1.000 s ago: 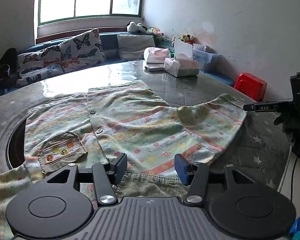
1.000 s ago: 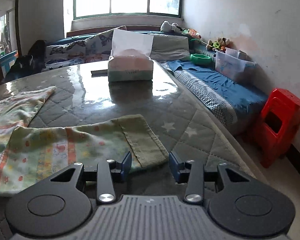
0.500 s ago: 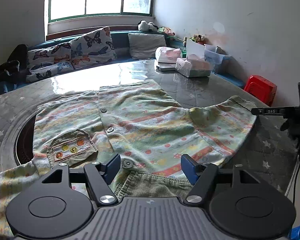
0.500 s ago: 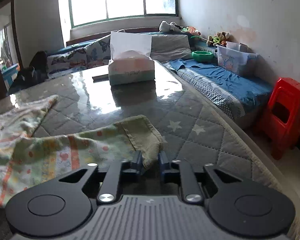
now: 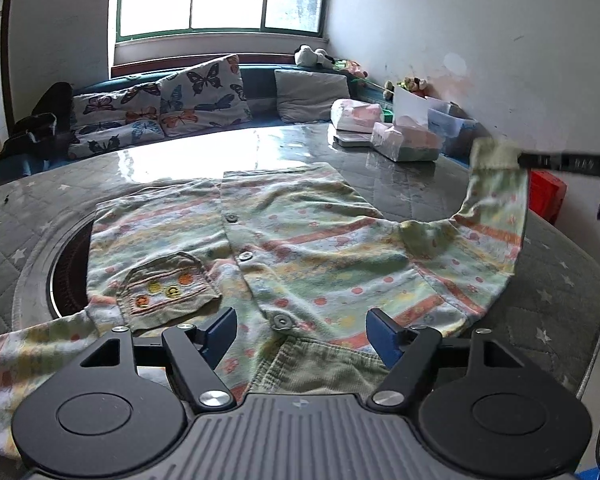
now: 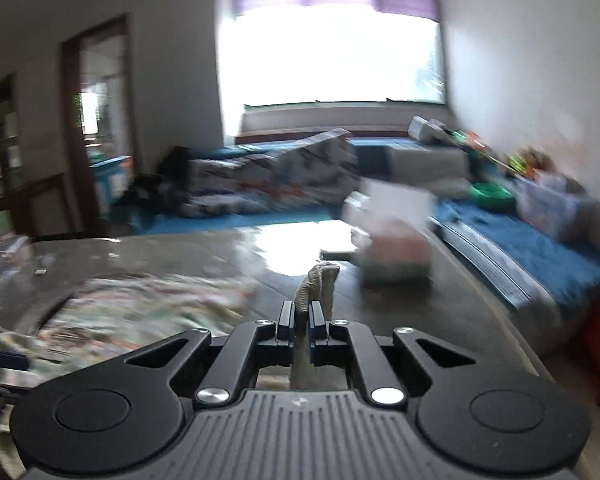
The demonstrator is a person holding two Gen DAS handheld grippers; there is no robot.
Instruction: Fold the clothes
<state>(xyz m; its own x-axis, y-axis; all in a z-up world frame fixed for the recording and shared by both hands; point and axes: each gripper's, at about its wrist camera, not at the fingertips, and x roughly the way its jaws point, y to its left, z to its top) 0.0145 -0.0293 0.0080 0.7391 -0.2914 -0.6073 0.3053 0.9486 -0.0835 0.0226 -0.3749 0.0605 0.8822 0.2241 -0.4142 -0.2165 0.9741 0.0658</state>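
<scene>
My right gripper (image 6: 300, 316) pinches the cuff (image 6: 318, 280) to fold its sleeve (image 5: 496, 216) inward; my left gripper (image 5: 300, 330) hovers wide open, empty, over the collar (image 5: 320, 368).

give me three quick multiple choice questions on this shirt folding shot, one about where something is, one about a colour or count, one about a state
1. Where is the sleeve cuff?
A. flat on the table
B. lifted above the table, held by the right gripper
C. tucked under the collar

2. How many buttons show down the front of the shirt?
A. three
B. none
C. seven

3. How is the left gripper?
A. shut on the pocket
B. shut on the collar
C. open, over the collar end of the shirt

Answers:
1. B, the left wrist view shows the cuff raised off the table at the gripper's tip.
2. A, three buttons run along the placket.
3. C, its blue fingers stand wide apart with nothing between them.
</scene>
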